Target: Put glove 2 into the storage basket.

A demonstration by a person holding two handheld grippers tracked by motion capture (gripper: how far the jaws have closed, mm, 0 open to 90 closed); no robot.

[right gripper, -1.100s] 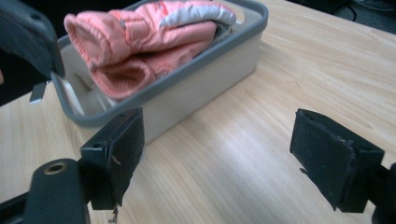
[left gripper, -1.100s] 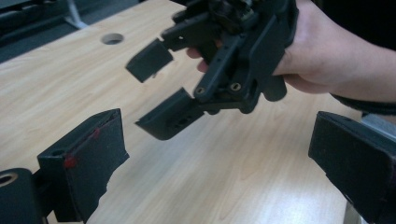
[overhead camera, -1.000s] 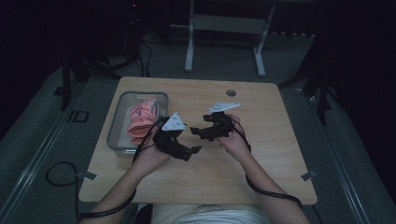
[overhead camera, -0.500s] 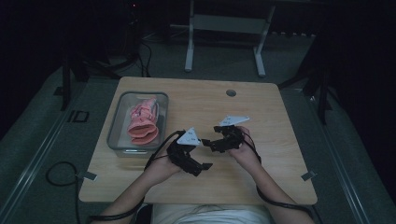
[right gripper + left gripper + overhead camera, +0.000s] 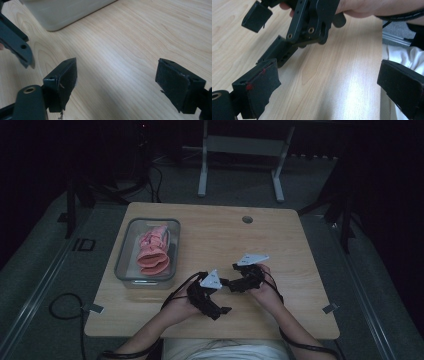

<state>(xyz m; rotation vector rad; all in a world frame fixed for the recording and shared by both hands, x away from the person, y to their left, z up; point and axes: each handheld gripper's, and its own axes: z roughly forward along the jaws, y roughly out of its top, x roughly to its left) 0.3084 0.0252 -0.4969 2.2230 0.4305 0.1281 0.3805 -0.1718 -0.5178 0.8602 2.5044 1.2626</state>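
A grey tray at the table's left holds a folded pink cloth. Both grippers hover low over the bare wood at the front middle, close together. My left gripper is open with nothing between its jaws; in the left gripper view it faces the right gripper and the hand holding it. My right gripper points left toward the tray. Its jaws stand wide apart over the table, holding nothing. The tray's wall lies just beyond them.
The wooden table has a round cable hole at the back. A white stand is on the floor behind it, and cables trail off the front edge. The person's white shirt is by the near edge.
Both hands have drawn back from beside the tray toward the person, to the front middle of the table. The pink cloth has stayed in the tray.
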